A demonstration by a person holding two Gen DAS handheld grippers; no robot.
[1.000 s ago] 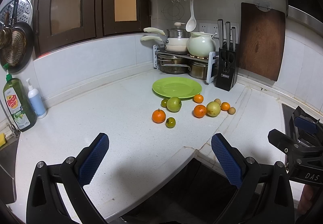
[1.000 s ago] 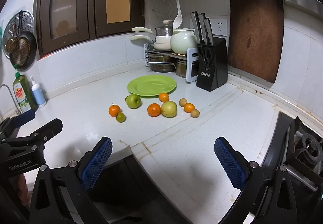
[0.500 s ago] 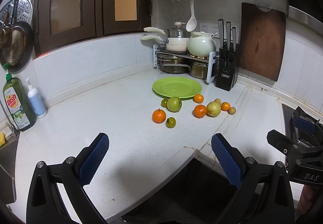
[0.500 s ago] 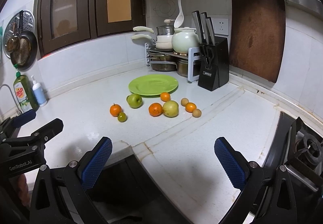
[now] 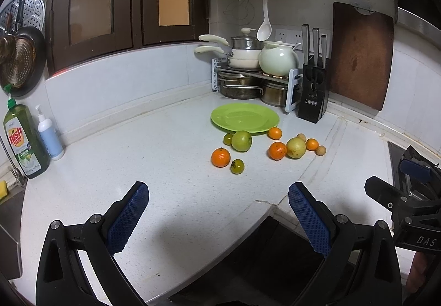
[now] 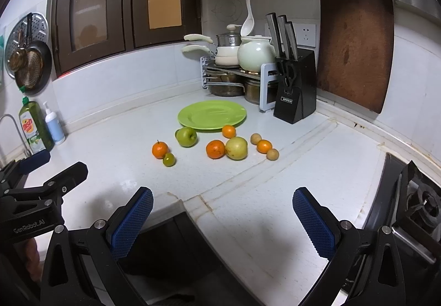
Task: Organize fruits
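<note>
A bare green plate (image 5: 244,116) (image 6: 212,114) lies on the white counter in the corner. Loose fruit is scattered in front of it: a green apple (image 5: 241,141) (image 6: 186,136), a yellow-green pear (image 5: 296,148) (image 6: 236,148), several oranges such as one with a stem (image 5: 220,157) (image 6: 160,149), a small green fruit (image 5: 237,166) (image 6: 169,159) and small brown ones (image 6: 273,154). My left gripper (image 5: 217,216) hangs open over the counter's front edge, well short of the fruit. My right gripper (image 6: 222,219) is likewise open with nothing between its fingers.
A black knife block (image 6: 294,91), a rack of pots with a pale teapot (image 6: 255,56) and a wooden cutting board (image 6: 355,47) stand behind the plate. Dish soap (image 5: 23,140) and a pump bottle (image 5: 49,136) stand at the far left. A gas stove (image 6: 419,195) lies at the right.
Both grippers have drifted very slightly; the right view shifted a little closer to the fruit. Nothing was picked up or moved.
</note>
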